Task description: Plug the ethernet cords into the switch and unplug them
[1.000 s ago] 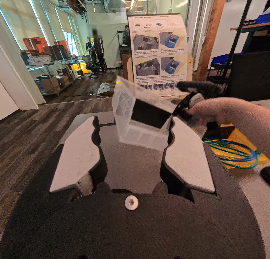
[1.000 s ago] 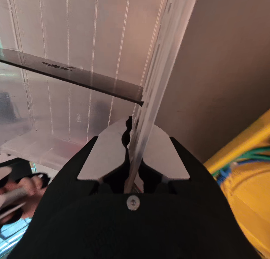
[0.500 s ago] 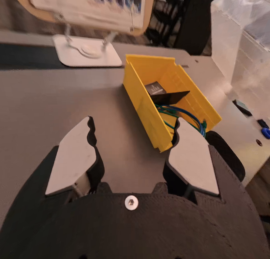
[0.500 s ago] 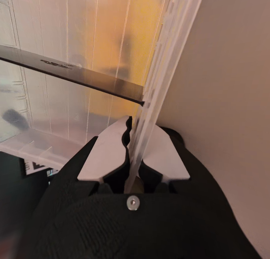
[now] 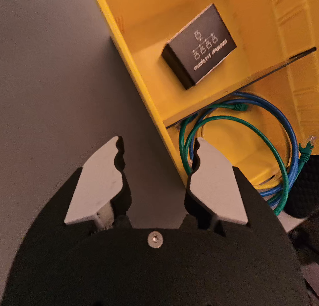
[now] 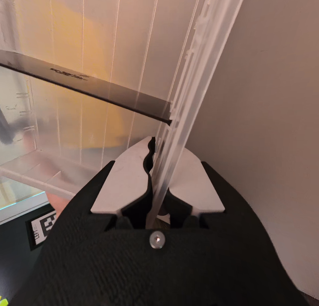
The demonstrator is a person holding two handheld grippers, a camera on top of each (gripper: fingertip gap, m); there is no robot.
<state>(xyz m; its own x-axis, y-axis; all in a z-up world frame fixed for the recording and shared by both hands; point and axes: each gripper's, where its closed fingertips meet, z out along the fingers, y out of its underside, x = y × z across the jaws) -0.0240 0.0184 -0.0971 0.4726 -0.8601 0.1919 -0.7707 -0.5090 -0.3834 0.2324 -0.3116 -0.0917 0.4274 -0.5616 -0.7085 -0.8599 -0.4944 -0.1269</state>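
Left gripper (image 5: 158, 156): jaws spread, empty, over grey table (image 5: 60, 90) beside yellow bin (image 5: 138, 69). Green cord (image 5: 241, 123) and blue cord (image 5: 283, 117) coiled loose in near compartment; black switch (image 5: 198, 46) beyond divider (image 5: 259, 79), nothing plugged. Right gripper (image 6: 156, 145): jaws pinching clear bin (image 6: 179, 137) wall. Task looks unstarted.

In the bin (image 5: 138, 69) on the table (image 5: 60, 90), a divider (image 5: 241, 85) separates the switch (image 5: 198, 45) from the coiled cords (image 5: 241, 124).

White print and a network diagram on the black switch (image 5: 200, 45) top; dark print on the black divider (image 6: 86, 83); a coded sticker (image 6: 43, 228) at lower left.
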